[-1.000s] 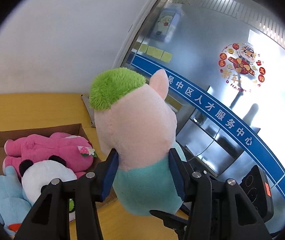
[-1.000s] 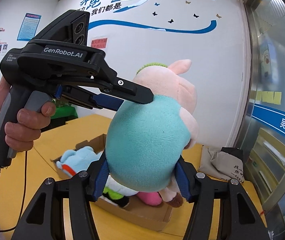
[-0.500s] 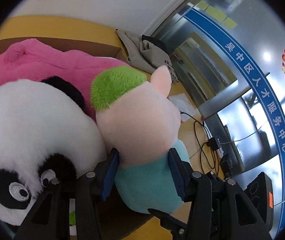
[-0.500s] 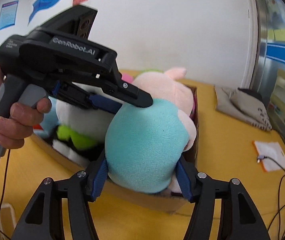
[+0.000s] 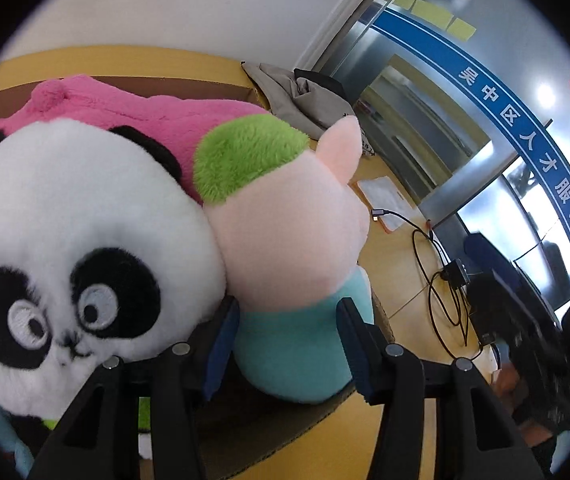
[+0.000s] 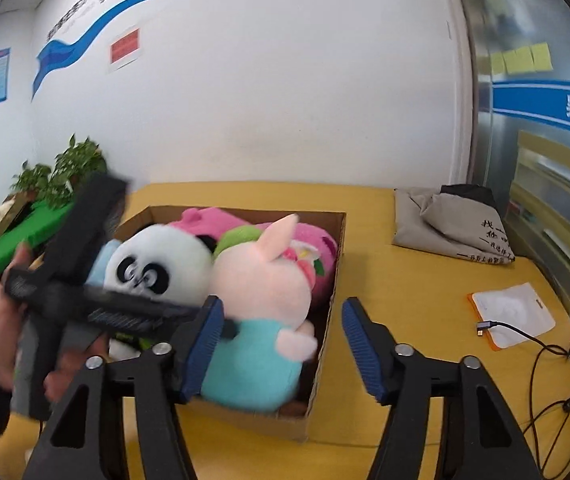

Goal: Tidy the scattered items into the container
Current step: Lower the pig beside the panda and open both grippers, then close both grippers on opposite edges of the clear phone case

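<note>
L tool [image 5: 289,344] clamps pig plush [image 5: 289,248] at its teal belly, head pointing fwd, body in box [image 6: 335,276]; R tool [image 6: 281,344] spread wide, empty, plush just ahead-left.

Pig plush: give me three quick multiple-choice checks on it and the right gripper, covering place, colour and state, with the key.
1. Where is the pig plush?
A. On the bare table
B. In the cardboard box, against the panda
C. On top of a grey bag

2. What colour is the pig's body?
A. Teal
B. Red
C. Black

3. How do the right gripper fingers stand?
A. Shut on the pig
B. Shut on nothing
C. Open

Key:
1. B, because in the right wrist view it sits inside the box walls with its head pressed to the panda's.
2. A, because both views show a teal torso under the pale pink head.
3. C, because the blue pads are spread wide, and box wall and table show in the gap.
</note>
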{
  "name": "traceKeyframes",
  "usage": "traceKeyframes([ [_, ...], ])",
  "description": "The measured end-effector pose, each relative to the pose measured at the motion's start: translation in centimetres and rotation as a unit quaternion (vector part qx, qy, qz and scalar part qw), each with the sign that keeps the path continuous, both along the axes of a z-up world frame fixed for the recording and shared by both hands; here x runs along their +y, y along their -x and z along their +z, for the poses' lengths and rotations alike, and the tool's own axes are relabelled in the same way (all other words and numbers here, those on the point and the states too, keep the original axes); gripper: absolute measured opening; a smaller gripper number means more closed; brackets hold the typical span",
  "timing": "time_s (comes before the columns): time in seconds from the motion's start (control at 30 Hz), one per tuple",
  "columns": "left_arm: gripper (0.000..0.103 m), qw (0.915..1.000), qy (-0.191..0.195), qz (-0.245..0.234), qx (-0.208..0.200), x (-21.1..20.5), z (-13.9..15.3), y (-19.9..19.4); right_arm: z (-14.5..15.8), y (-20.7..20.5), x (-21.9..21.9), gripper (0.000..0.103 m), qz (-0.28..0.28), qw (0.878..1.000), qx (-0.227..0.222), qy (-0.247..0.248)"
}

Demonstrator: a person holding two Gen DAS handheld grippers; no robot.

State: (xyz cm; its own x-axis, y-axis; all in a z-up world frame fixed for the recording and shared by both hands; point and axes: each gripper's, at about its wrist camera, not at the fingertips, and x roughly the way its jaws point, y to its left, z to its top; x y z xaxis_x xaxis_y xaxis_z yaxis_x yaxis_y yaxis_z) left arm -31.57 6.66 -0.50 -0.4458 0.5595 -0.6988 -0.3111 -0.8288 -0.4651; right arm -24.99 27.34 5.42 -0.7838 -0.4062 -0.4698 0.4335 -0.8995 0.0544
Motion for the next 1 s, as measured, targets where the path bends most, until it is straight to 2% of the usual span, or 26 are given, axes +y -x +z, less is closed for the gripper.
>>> traceKeyframes([
  [0.07, 0.049, 0.9996, 0.017, 0.013, 0.018, -1.1, 0.7, -1.4, 0.5, 1.7, -1.2, 0.064, 0.013, 1.0, -0.003, 0.007],
  [0.13, 0.05, 0.9991, 0.015, 0.02, 0.035, -2.3, 1.4, -3.1, 0.5, 2.9, -3.5, 0.064, 0.03, 0.999, -0.009, -0.006],
  [0.17, 0.052, 0.9988, 0.012, 0.02, 0.042, -2.8, 1.7, -4.1, -0.2, 4.2, -4.7, 0.062, 0.031, 0.999, -0.02, -0.031],
  [0.2, 0.053, 0.9985, 0.014, 0.02, 0.049, -3.4, 1.8, -5.1, -1.6, 5.3, -6.2, 0.054, 0.028, 0.997, -0.041, -0.066],
  [0.23, 0.053, 0.9981, 0.02, 0.023, 0.054, -4.0, 1.9, -6.2, -3.0, 6.1, -7.2, 0.054, 0.024, 0.993, -0.061, -0.093],
  [0.33, 0.058, 0.9959, 0.046, 0.038, 0.069, -6.4, 1.7, -9.9, -5.0, 5.8, -8.6, 0.066, 0.012, 0.992, -0.037, -0.123],
  [0.4, 0.077, 0.9927, 0.068, 0.055, 0.084, -8.2, 1.4, -12.4, -5.2, 5.1, -9.9, 0.077, 0.004, 0.984, -0.026, -0.177],
  [0.47, 0.08, 0.9889, 0.085, 0.082, 0.089, -10.0, 1.0, -14.8, -4.6, 3.9, -10.8, 0.081, -0.006, 0.976, -0.01, -0.218],
  [0.53, 0.08, 0.9874, 0.094, 0.098, 0.081, -11.8, 0.4, -16.7, -3.3, 1.8, -10.5, 0.083, 0.001, 0.981, -0.004, -0.195],
  [0.6, 0.08, 0.9865, 0.093, 0.114, 0.071, -13.4, 0.0, -18.8, -1.6, -1.4, -9.6, 0.098, 0.007, 0.989, 0.008, -0.146],
  [0.63, 0.08, 0.9863, 0.093, 0.12, 0.065, -13.9, -0.2, -19.8, -0.7, -3.5, -8.9, 0.101, 0.003, 0.992, 0.015, -0.122],
  [0.7, 0.08, 0.9857, 0.098, 0.125, 0.056, -14.5, -0.6, -21.7, 0.2, -7.7, -7.5, 0.103, 0.012, 0.997, 0.009, -0.076],
  [0.77, 0.08, 0.9864, 0.103, 0.119, 0.047, -14.4, -1.3, -23.6, 0.4, -11.4, -6.5, 0.103, 0.032, 0.998, -0.005, -0.052],
  [0.9, 0.08, 0.9911, 0.095, 0.089, 0.027, -13.6, -3.3, -26.8, -1.5, -18.5, -4.6, 0.103, 0.033, 0.998, -0.039, -0.047],
  [1.0, 0.08, 0.9917, 0.101, 0.08, 0.007, -12.9, -5.0, -28.3, -4.9, -22.0, -3.6, 0.103, 0.03, 0.994, -0.099, -0.046],
])
